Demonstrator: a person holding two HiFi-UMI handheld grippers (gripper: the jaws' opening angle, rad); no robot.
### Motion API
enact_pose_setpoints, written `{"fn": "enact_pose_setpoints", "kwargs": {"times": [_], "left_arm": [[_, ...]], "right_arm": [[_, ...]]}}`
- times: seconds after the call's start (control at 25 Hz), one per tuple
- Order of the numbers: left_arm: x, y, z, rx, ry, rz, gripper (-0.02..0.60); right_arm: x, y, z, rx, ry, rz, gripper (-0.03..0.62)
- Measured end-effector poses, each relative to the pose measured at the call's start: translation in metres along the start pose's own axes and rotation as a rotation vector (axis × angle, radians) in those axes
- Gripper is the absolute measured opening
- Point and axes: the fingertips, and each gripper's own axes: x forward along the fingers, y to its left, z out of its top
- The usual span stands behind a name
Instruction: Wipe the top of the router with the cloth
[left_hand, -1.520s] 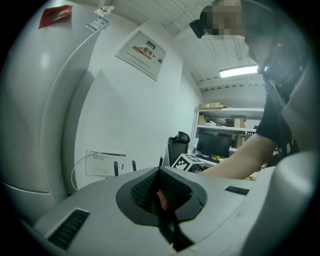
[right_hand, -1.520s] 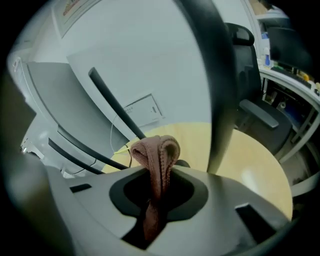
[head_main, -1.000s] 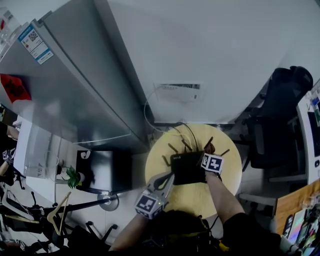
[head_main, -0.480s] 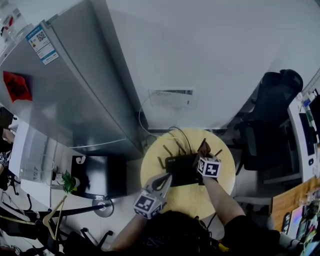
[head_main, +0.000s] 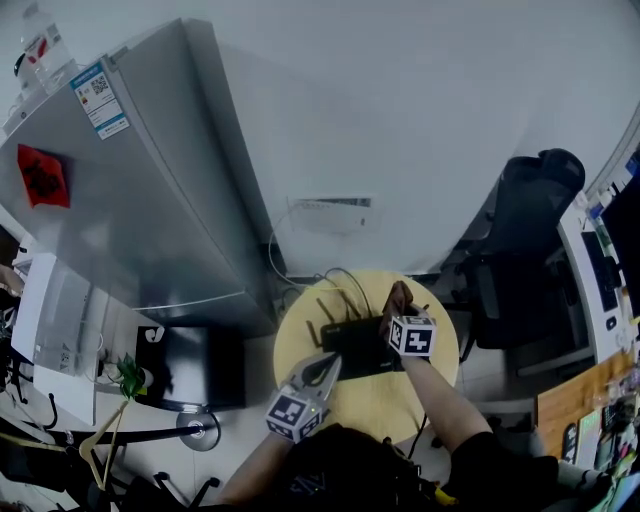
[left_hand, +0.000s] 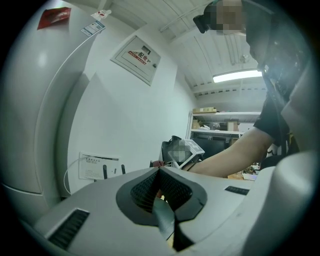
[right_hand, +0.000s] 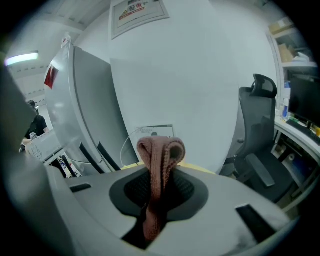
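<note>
Router (head_main: 352, 346) lay flat in the middle of the round surface (head_main: 293, 350), its top bare and within reach of both arms. Right claw (head_main: 400, 312) was clamped tight on the folded cloth (right_hand: 159, 152), which stuck out past its tip over the router's far right edge, seemingly so the fold could serve as the wiping pad. Left claw (head_main: 325, 362) was closed on nothing just beside the near left corner, probably to steady the router.
</note>
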Motion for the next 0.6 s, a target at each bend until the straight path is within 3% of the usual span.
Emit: {"fn": "enact_pose_setpoints", "kwargs": {"times": [0.6], "left_arm": [[-0.004,-0.015,0.016,0.011,-0.045,-0.053,0.002]], "right_arm": [[-0.065,0.024,0.048,-0.051,-0.193,0.047,0.061]]}}
